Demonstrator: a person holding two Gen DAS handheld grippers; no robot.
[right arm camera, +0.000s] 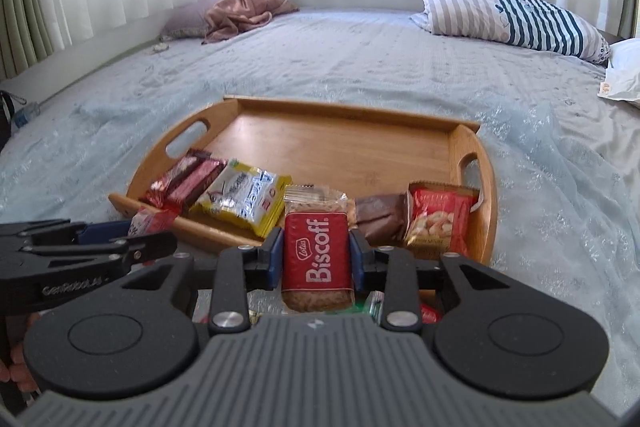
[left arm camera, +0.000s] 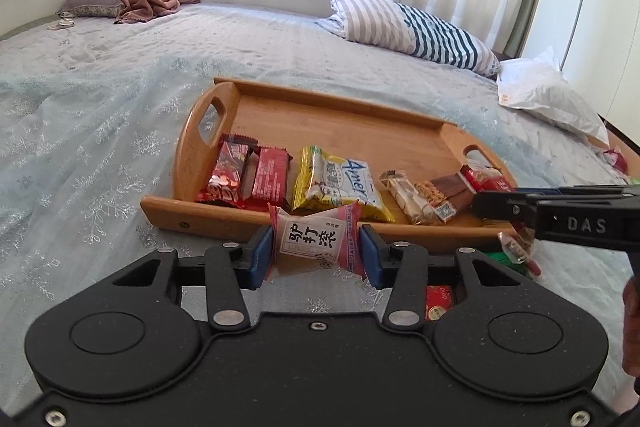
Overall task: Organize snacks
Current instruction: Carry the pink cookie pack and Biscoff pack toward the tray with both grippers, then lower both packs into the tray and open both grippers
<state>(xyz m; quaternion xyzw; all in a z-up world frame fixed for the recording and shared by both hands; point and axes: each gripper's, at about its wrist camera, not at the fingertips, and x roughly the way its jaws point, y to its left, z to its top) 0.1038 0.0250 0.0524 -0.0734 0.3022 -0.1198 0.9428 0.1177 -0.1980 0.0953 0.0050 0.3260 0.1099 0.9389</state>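
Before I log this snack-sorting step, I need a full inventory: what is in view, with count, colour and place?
Wooden tray: one, brown, on the bed.
Snack packets in the tray: about seven, along its near edge, among them a yellow packet and red wafer bars.
Pink packet: one, between the left gripper's pads.
Biscoff packet: one, red, between the right gripper's pads.
Striped pillow: one, far right.
Brown cloth: one, far left.
Left gripper: black, blue pads.
Right gripper: black, blue pads.

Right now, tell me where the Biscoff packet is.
In the right wrist view, the Biscoff packet is clamped in the right gripper, low in the middle, just in front of the wooden tray's near edge, with the yellow snack pack at its left.
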